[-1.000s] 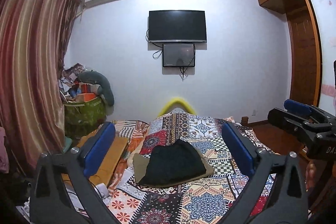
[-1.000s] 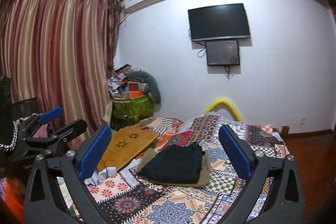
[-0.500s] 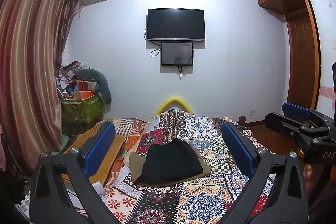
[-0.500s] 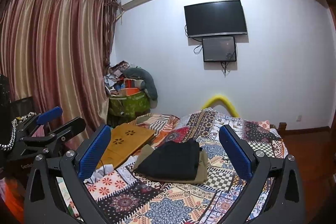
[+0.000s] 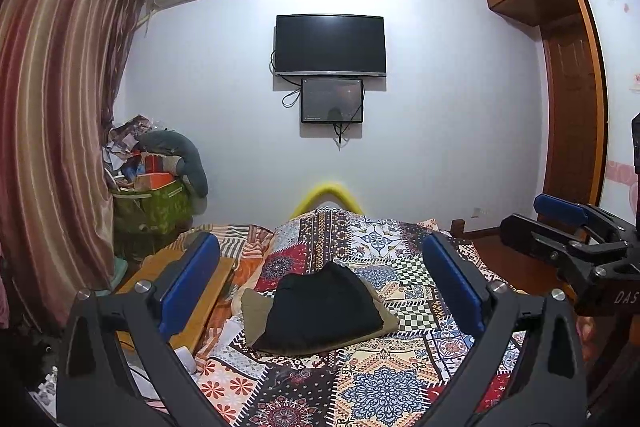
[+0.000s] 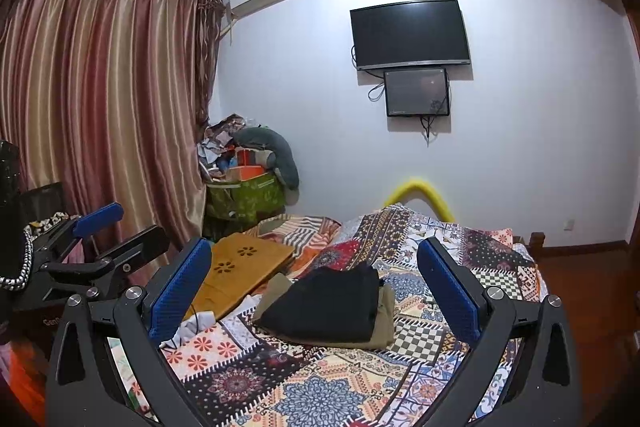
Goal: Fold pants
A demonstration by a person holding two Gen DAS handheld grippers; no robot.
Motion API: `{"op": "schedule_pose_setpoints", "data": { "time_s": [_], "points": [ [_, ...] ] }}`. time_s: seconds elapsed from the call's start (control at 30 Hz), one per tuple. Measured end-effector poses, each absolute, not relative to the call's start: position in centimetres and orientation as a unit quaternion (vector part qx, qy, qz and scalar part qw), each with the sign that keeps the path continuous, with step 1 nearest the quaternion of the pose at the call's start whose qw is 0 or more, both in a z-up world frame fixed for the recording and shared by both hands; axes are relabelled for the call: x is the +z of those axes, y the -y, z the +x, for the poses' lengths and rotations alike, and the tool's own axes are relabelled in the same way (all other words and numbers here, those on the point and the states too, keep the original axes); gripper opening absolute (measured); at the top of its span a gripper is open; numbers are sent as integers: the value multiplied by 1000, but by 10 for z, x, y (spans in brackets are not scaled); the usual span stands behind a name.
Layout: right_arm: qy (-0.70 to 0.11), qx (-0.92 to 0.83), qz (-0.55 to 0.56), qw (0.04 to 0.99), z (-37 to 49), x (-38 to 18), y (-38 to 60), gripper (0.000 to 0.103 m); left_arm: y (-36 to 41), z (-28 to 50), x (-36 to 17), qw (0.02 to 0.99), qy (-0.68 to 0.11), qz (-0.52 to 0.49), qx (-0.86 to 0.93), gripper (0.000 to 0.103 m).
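Folded black pants (image 5: 320,307) lie on top of folded olive-tan pants (image 5: 256,315) on a patchwork bedspread (image 5: 380,379). The stack also shows in the right wrist view, black pants (image 6: 328,303) over olive pants (image 6: 386,323). My left gripper (image 5: 320,287) is open and empty, held above and short of the stack. My right gripper (image 6: 316,287) is open and empty, also back from the stack. The right gripper shows at the right edge of the left wrist view (image 5: 568,231); the left gripper shows at the left of the right wrist view (image 6: 108,239).
A wooden lap desk (image 6: 240,267) lies on the bed left of the stack. A green bin piled with clutter (image 5: 152,203) stands by striped curtains (image 5: 52,131). A TV (image 5: 330,45) hangs on the far wall. A wooden wardrobe (image 5: 572,107) is at right.
Both grippers have risen and tilted upward slightly, so the bed and the stack sit lower in both views. Both stay open. The pants have not moved.
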State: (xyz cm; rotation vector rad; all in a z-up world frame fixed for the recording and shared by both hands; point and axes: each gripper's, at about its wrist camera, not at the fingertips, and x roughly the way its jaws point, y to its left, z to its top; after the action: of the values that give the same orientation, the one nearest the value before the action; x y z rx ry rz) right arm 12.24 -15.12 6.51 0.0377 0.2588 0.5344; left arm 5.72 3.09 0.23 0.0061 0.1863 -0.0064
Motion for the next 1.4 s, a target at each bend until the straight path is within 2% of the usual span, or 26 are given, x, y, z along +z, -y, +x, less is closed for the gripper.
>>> {"op": "schedule_pose_setpoints", "data": {
  "time_s": [1.4],
  "points": [
    [-130,262,26,956,119,65,150,103,-29,59,4,995,-97,-4,-12,102]
  ]
}}
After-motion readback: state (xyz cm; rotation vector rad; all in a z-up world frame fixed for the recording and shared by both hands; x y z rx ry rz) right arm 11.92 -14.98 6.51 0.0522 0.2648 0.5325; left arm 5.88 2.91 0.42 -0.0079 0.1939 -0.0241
